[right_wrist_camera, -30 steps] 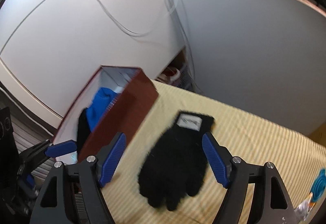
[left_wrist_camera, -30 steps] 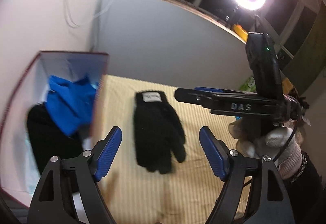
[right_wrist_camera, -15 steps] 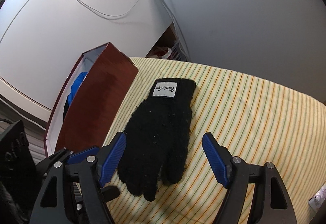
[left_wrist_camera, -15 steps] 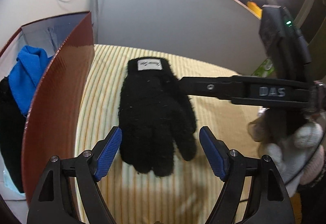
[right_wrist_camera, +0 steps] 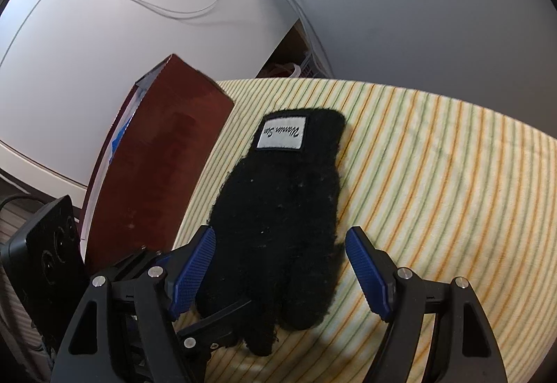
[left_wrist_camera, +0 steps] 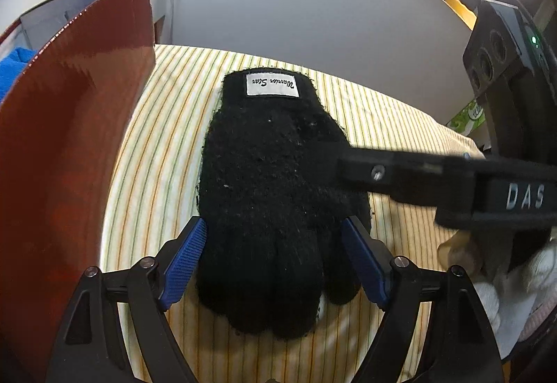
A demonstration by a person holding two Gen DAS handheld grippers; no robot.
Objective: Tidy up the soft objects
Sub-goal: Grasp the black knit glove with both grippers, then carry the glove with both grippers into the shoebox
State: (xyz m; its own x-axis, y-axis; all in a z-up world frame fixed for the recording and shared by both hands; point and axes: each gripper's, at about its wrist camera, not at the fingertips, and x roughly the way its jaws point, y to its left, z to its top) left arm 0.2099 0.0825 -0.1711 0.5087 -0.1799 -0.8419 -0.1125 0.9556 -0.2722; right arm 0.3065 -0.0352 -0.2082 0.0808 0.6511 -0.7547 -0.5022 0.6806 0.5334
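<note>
While the black glove (left_wrist_camera: 275,195) lies flat, both tools seemingly straddle it, unclamped.

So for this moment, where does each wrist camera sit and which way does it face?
Left wrist: behind the open left gripper, angled down at the fuzzy black knit glove on the yellow striped cloth; right gripper and white-gloved hand show.
Right wrist: behind the open right gripper, angled down at the same glove; left gripper parts show lower left.
Shared: glove, cloth, reddish-brown box.
</note>
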